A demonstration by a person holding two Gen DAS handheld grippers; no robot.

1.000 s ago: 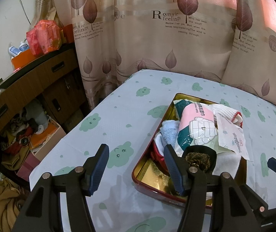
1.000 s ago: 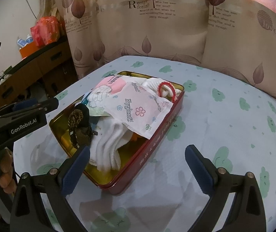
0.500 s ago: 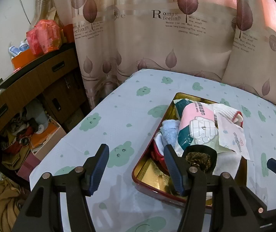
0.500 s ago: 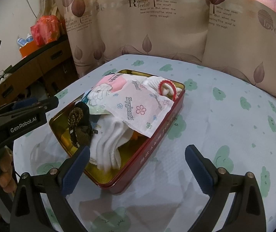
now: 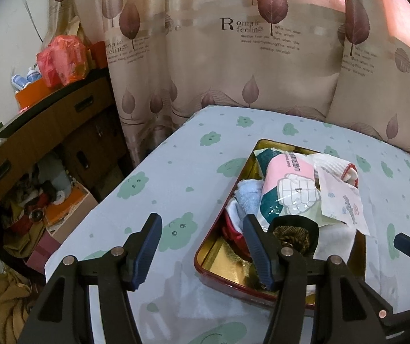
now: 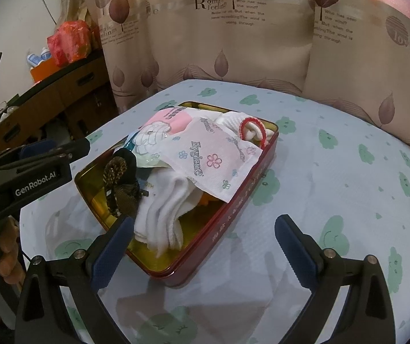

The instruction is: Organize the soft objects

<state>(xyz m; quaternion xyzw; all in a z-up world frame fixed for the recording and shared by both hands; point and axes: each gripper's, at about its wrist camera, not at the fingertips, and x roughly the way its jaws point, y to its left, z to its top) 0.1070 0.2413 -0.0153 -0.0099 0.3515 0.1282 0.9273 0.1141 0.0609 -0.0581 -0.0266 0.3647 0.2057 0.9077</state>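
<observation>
Nothing has moved; red tin (image 6: 242,200) brims with soft packets (image 6: 213,160).

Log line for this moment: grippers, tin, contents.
left gripper: open, empty | right gripper: open, empty | tin: on table, lidless | contents: white cloths, Hygiene pack, untouched

One red tin (image 6: 242,200) sits on one tabletop (image 6: 334,189). Inside lie one pink packet (image 6: 165,123), one white "Hygiene" packet (image 6: 213,163), one stack of white cloths (image 6: 167,209), one dark patterned sock (image 6: 119,183), one pale blue cloth (image 5: 248,195) and one red-trimmed white glove (image 6: 251,129).
</observation>
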